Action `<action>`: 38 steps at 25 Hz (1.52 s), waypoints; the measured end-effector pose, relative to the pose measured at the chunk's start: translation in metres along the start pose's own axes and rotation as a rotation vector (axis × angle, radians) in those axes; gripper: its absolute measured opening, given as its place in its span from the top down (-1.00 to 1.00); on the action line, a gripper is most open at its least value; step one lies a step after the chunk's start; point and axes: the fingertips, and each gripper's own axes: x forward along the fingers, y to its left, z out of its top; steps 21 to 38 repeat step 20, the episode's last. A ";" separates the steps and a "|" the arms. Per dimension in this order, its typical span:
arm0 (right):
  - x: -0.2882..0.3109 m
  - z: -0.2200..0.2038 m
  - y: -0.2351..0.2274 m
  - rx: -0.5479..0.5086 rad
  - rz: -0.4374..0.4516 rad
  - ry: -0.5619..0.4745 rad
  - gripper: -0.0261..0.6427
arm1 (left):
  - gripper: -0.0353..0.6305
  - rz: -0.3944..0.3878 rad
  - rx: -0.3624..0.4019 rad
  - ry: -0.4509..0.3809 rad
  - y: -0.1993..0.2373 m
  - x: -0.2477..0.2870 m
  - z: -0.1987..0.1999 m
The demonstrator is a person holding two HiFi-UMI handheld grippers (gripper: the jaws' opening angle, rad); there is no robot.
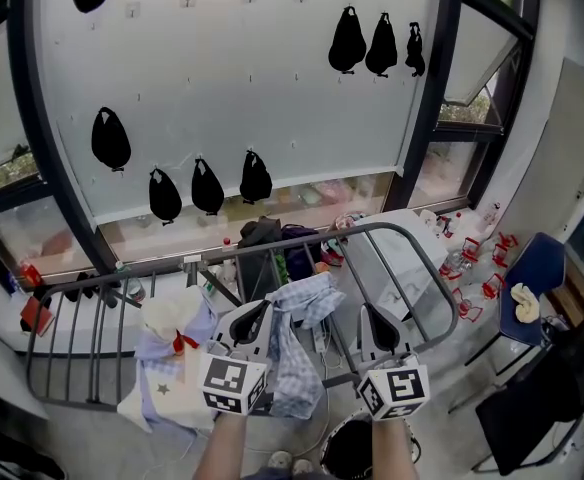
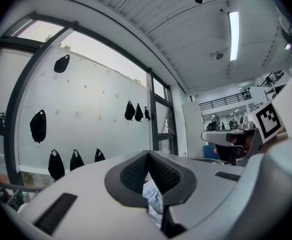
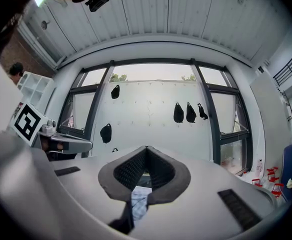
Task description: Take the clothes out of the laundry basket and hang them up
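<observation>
while the blue-and-white checked garment [image 1: 294, 353] lies draped over the dark metal drying rack [image 1: 382, 226], the left hand-held gripper [image 1: 258, 314] and right hand-held gripper [image 1: 372, 316] flank it clenched and empty, so this piece seems hung and the next move calls for fetching another.

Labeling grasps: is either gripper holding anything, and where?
Nothing. Left gripper and right gripper are shut empty; the checked shirt hangs on the rack.

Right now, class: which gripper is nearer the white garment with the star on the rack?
Left. The left gripper is just right of the white garment; the right gripper is farther right, beyond the blue checked shirt.
</observation>
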 end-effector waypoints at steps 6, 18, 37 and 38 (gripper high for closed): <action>-0.003 -0.005 0.001 0.011 0.004 0.007 0.92 | 0.83 -0.003 0.000 0.007 -0.003 -0.004 -0.003; -0.006 -0.005 0.003 0.016 0.017 0.011 0.92 | 0.83 -0.007 0.002 0.021 -0.009 -0.007 -0.004; -0.006 -0.005 0.004 0.017 0.019 0.013 0.92 | 0.83 -0.008 0.000 0.023 -0.009 -0.007 -0.004; -0.006 -0.005 0.004 0.017 0.019 0.013 0.92 | 0.83 -0.008 0.000 0.023 -0.009 -0.007 -0.004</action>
